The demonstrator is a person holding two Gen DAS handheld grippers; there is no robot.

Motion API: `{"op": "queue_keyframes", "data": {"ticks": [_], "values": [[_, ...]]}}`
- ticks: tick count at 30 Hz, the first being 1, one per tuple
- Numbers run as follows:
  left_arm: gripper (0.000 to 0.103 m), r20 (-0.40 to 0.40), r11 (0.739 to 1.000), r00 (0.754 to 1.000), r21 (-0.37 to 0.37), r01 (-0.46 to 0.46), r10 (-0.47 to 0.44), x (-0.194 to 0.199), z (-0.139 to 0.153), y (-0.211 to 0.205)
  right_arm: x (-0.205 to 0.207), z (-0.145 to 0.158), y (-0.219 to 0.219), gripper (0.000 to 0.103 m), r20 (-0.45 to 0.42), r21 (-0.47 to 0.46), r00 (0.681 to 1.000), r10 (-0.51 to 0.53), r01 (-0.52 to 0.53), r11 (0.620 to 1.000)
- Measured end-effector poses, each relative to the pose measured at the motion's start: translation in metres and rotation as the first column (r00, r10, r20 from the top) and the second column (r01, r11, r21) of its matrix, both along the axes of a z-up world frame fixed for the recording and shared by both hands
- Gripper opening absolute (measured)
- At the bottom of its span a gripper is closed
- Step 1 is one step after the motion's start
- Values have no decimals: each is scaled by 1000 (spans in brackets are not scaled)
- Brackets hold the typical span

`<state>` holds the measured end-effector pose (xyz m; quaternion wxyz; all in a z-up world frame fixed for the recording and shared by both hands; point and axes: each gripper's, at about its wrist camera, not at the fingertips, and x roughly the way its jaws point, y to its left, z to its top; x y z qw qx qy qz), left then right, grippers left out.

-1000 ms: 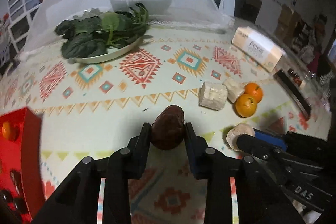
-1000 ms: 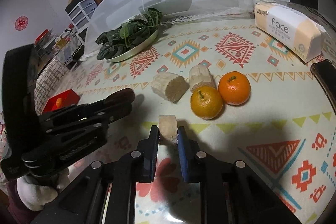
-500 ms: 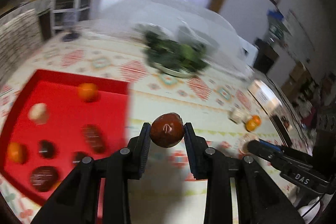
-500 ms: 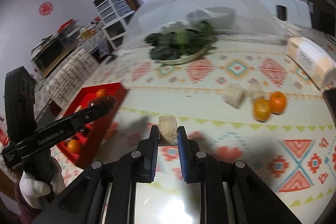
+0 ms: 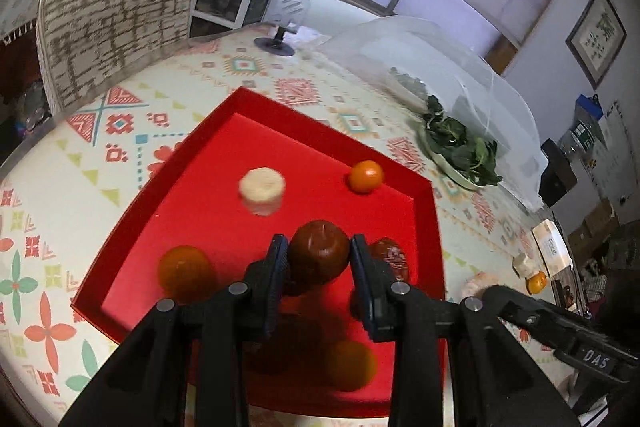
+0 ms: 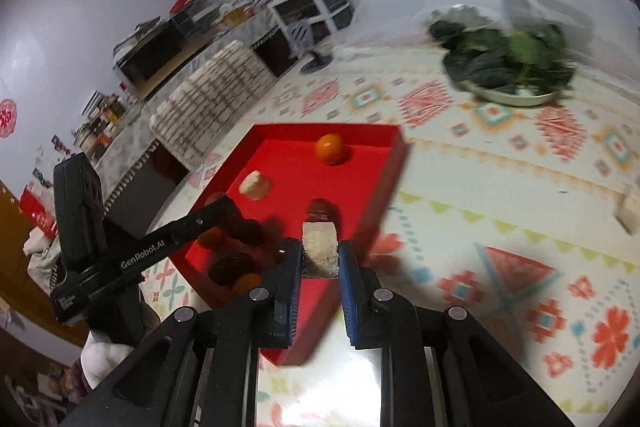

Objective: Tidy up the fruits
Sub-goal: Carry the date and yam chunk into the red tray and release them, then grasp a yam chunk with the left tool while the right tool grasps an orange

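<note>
A dark brown round fruit is clamped between the jaws of the left gripper and is held above the red tray. The fruit is nearly spherical, so no clear long axis can be told; a small dimple faces the camera. A pale cut chunk is clamped between the jaws of the right gripper, which stand narrow on it. The chunk is roughly block-shaped, with its longer side upright and its cut top face turned upward. It is held over the near right edge of the tray, in the right wrist view.

Inside the tray, a pale round slice lies flat near the middle and a small orange sits near the far right corner. A second orange fruit lies at the near left, and a dark reddish fruit lies just beside the right jaw. Further dark and orange fruits below the left gripper are blurred and partly hidden by it.

The tray rests on a bench covered with a patterned cloth. A plate of dark leafy greens stands beyond the tray under a clear dome cover. A tissue pack lies far right; its print cannot be read here. The left gripper body reads "GenRobot.AI" in the right wrist view. "DAS" is read on the right gripper body in the left wrist view.
</note>
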<state>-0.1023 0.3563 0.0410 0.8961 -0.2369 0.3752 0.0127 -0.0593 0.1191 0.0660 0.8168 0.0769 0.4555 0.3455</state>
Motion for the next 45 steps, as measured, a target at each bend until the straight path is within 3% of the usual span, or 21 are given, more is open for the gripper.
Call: {"op": "queue_keyframes", "data": {"ticks": [6, 8, 13, 23, 29, 35, 40, 45], "values": [[32, 2, 1000, 1000, -26, -13, 13, -2, -3, 12, 6, -22, 29, 20, -42, -38, 999, 31, -32, 999], [42, 5, 999, 1000, -40, -15, 15, -2, -2, 15, 6, -26, 36, 20, -51, -43, 998, 41, -43, 998], [53, 23, 998, 1000, -58, -20, 21, -8, 4, 18, 3, -24, 43, 21, -44, -46, 998, 40, -42, 998], [66, 73, 998, 997, -60, 1, 3, -24, 30, -2, -9, -10, 14, 28, -14, -23, 1000, -6, 6, 1000], [74, 94, 996, 993, -36, 78, -74, -30, 48, -43, -19, -8, -34, 31, -6, -1, 997, -74, 74, 997], [79, 88, 978, 975, -7, 207, -206, -27, 53, -109, -30, -14, -118, 33, -2, -7, 980, -200, 200, 980], [79, 37, 951, 950, -3, 311, -310, -12, 39, -167, -31, -21, -211, 33, -13, -21, 930, -368, 368, 930], [79, -34, 924, 923, 0, 383, -383, 3, 16, -217, -21, -20, -295, 33, 9, -41, 849, -528, 528, 849]]}}
